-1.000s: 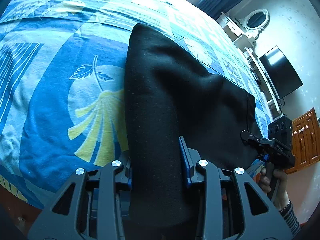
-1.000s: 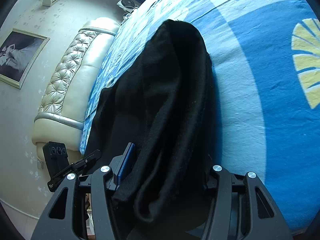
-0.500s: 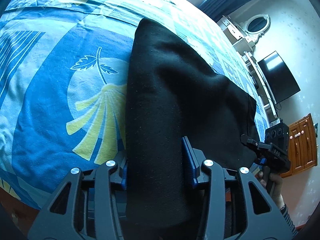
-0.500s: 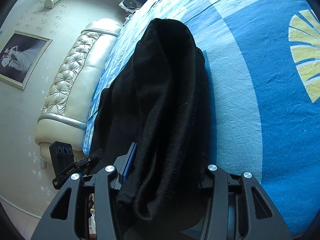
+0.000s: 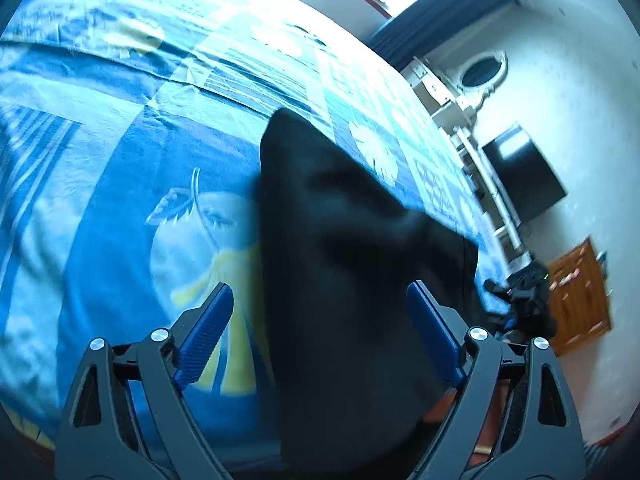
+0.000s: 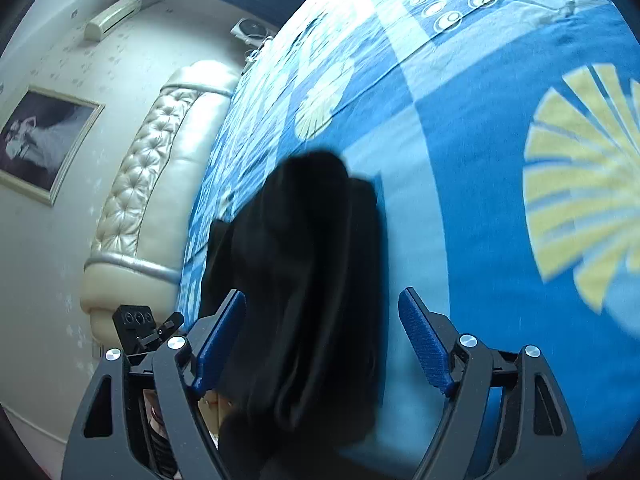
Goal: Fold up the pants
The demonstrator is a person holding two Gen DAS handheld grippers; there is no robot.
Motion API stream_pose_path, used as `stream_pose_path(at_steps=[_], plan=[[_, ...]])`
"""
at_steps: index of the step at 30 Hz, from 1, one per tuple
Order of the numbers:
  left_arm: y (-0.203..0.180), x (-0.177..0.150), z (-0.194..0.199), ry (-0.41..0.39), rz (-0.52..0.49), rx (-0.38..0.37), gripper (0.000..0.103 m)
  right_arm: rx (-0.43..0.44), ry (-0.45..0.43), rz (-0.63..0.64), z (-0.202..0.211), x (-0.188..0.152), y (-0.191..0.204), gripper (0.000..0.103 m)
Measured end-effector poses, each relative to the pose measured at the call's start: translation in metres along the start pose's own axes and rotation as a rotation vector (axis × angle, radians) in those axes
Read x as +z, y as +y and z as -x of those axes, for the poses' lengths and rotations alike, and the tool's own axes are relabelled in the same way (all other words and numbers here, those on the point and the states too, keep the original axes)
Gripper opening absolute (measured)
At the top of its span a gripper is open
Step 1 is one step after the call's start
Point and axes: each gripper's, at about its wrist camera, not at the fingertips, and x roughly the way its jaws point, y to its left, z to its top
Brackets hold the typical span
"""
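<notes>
The black pants [image 5: 336, 264] lie folded along the near edge of the bed, hanging a little over it. My left gripper [image 5: 320, 316] is open, its blue pads [image 5: 208, 332] standing apart on either side of one end of the pants. My right gripper [image 6: 322, 320] is open too, its blue pads [image 6: 420, 336] astride the other end of the pants [image 6: 304, 272]. The right gripper also shows far right in the left wrist view [image 5: 516, 300], and the left gripper shows at lower left in the right wrist view [image 6: 140, 328].
The bed carries a blue sheet with yellow leaf prints [image 5: 120, 160]. A padded cream headboard [image 6: 152, 184] stands at one end. A dresser with an oval mirror [image 5: 476, 76], a dark TV [image 5: 524, 176] and a wooden cabinet [image 5: 580, 292] line the far wall.
Both grippers have opened and let go of the pants, and both have drawn back from the cloth. The pants have dropped onto the bed edge.
</notes>
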Motion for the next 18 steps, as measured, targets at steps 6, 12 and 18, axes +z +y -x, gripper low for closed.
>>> stream_pose_path(at_steps=[6, 12, 18], plan=[[0.016, 0.042, -0.047, 0.060, 0.059, -0.035, 0.088, 0.000, 0.016, -0.011, -0.041, 0.033, 0.001, 0.079], [0.013, 0.054, -0.077, 0.142, -0.016, -0.004, 0.045, -0.026, 0.072, 0.074, -0.065, 0.041, 0.015, 0.064], [0.001, 0.052, -0.073, 0.101, -0.081, 0.040, 0.028, -0.004, 0.046, 0.092, -0.059, 0.039, 0.022, 0.042]])
